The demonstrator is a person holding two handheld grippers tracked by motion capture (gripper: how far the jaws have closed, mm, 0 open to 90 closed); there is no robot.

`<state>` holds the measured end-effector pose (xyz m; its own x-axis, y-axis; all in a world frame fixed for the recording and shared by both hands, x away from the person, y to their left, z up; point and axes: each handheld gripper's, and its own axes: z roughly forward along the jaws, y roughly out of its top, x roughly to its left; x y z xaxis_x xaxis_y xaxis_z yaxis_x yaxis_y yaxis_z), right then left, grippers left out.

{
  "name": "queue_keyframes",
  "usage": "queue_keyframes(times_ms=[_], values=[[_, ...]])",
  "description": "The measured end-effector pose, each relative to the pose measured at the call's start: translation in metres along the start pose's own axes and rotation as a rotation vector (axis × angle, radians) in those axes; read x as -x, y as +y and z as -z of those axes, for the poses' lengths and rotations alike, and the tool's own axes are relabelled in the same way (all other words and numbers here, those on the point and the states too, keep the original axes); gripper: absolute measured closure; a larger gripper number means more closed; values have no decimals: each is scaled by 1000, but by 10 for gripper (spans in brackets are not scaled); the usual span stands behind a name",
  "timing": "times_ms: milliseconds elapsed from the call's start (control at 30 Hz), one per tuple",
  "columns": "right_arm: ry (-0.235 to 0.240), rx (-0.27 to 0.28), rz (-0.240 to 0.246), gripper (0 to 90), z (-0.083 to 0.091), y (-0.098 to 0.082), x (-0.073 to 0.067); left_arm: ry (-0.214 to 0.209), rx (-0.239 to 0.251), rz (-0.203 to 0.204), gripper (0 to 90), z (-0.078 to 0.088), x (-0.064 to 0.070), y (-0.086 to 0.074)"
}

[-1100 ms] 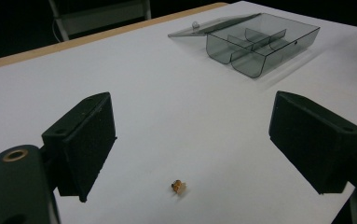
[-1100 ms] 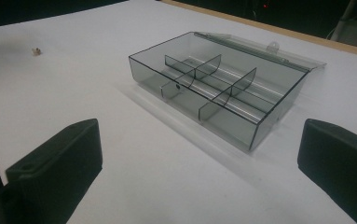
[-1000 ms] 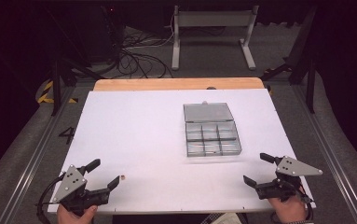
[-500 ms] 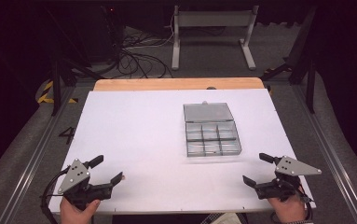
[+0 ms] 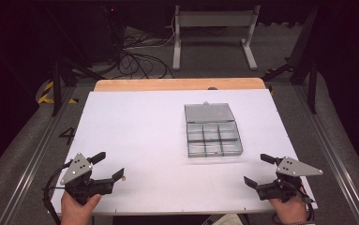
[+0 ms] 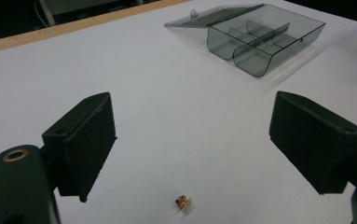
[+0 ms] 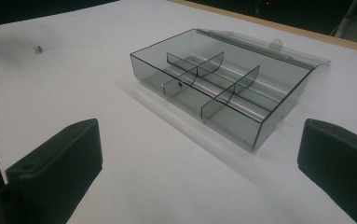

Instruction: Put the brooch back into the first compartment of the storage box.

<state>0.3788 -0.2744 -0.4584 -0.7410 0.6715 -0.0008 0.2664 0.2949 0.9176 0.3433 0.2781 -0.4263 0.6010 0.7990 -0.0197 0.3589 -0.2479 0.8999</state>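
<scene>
Left gripper (image 5: 108,167) jaws wide apart, nothing between them but a tiny brass-coloured part (image 6: 182,202) lying loose on the white table (image 5: 139,126), just ahead of the jaws. Part is well apart from the open smoky-clear compartment box (image 5: 213,136), toward the person's left. Right gripper (image 5: 260,171) also spread, empty, near the box's front right corner. Part looks light, hard, probably rolls or skids; pinch across its sides, low to the table, close slowly.

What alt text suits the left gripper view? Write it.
A tiny brass-coloured part lies on the white table between the open left claw's two black jaws. Beyond sits a clear grey compartment box, lid open.
</scene>
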Motion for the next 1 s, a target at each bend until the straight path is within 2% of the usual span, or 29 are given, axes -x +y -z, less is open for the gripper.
queue_keyframes(times_ms=[233,300,567,667,700,800,967,1000], values=[[2,-2,2,9,0,0,0,-4,-17,10,157,-1,-6,2],[3,-3,2,9,-1,0,0,-18,-28,23,162,-2,-7,3],[7,-6,2,9,-1,0,0,-34,-61,24,190,-2,-10,5],[7,-4,3,9,-1,0,0,-27,-86,7,199,-3,-11,6],[7,-4,3,9,-1,0,0,-28,-110,-8,200,-4,-12,7],[9,-6,1,9,-1,0,0,-32,-128,-16,210,-5,-12,7],[12,-6,1,9,-2,0,0,-52,-197,-46,235,-12,-12,6],[12,-6,2,9,-2,0,0,-45,-207,-52,249,-13,-12,6]])
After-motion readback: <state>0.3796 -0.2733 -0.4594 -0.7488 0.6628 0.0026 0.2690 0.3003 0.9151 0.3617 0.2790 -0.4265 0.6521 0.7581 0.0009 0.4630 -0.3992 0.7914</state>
